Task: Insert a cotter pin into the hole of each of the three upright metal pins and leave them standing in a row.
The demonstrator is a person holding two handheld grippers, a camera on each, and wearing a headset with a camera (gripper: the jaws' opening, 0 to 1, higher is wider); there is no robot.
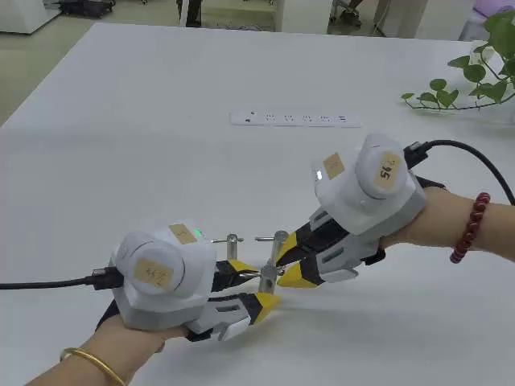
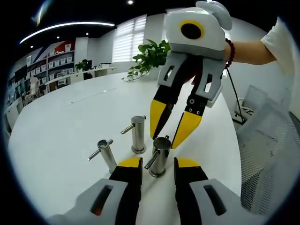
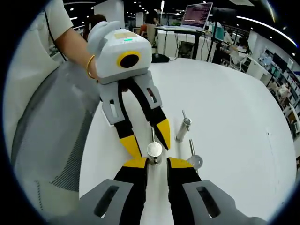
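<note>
Left gripper view: left gripper (image 2: 158, 166) and right gripper (image 2: 167, 137) jaws spread, flanking the nearest metal pin (image 2: 161, 151). Pin upright; its cotter pin (image 2: 151, 161) lies crosswise.

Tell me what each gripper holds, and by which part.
Nothing clearly. The left gripper straddles the nearest metal pin low on its shaft, gaps showing at its jaws; the right gripper brackets the pin's top; whether it clamps cannot be told.

The left tongs (image 2: 158, 161) and right tongs (image 3: 157, 160) face each other, tips close, jaws parted.
</note>
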